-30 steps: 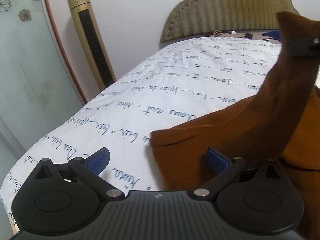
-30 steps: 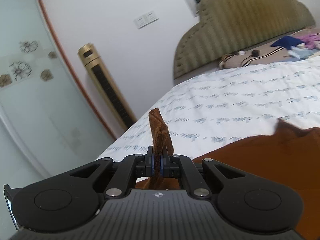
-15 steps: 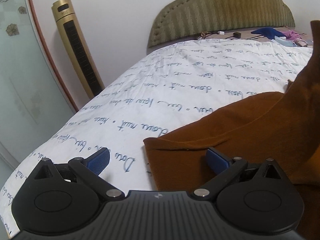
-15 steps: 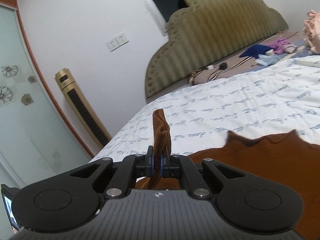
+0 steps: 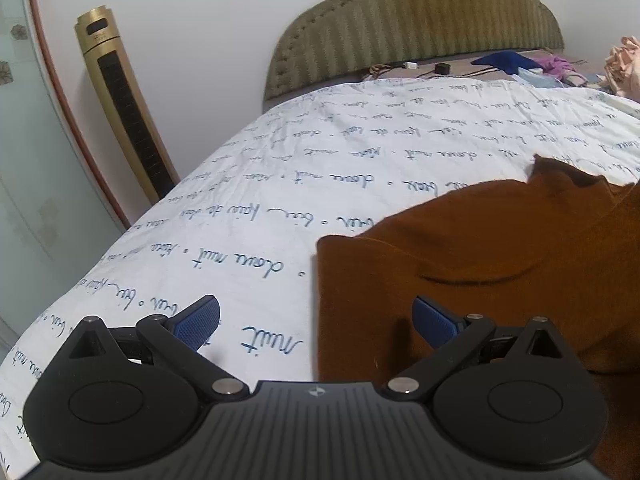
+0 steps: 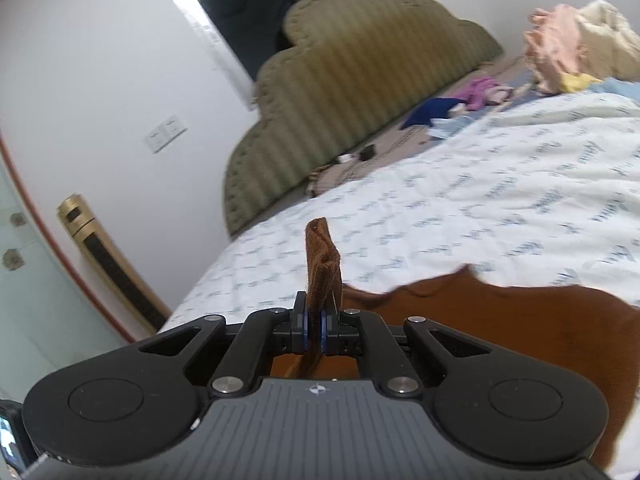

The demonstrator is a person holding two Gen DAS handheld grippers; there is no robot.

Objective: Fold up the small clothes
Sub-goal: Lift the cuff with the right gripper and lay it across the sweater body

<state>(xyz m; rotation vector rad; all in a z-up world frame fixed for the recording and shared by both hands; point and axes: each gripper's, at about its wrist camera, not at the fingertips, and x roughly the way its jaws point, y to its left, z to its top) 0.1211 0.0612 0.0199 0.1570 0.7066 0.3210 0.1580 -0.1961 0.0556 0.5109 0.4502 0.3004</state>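
One brown garment, spread on the bed's white script-printed quilt, filling the lower right of the left wrist frame. Left tool: released, blue pads wide apart, right pad over the garment's near left edge, left pad over bare quilt. Right tool: clenched on a fold of the same cloth, a strip standing up above the pads at frame centre, the remainder lying lower right.

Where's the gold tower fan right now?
The gold tower fan stands upright against the white wall, left of the bed and the green headboard, at the left in both wrist views.
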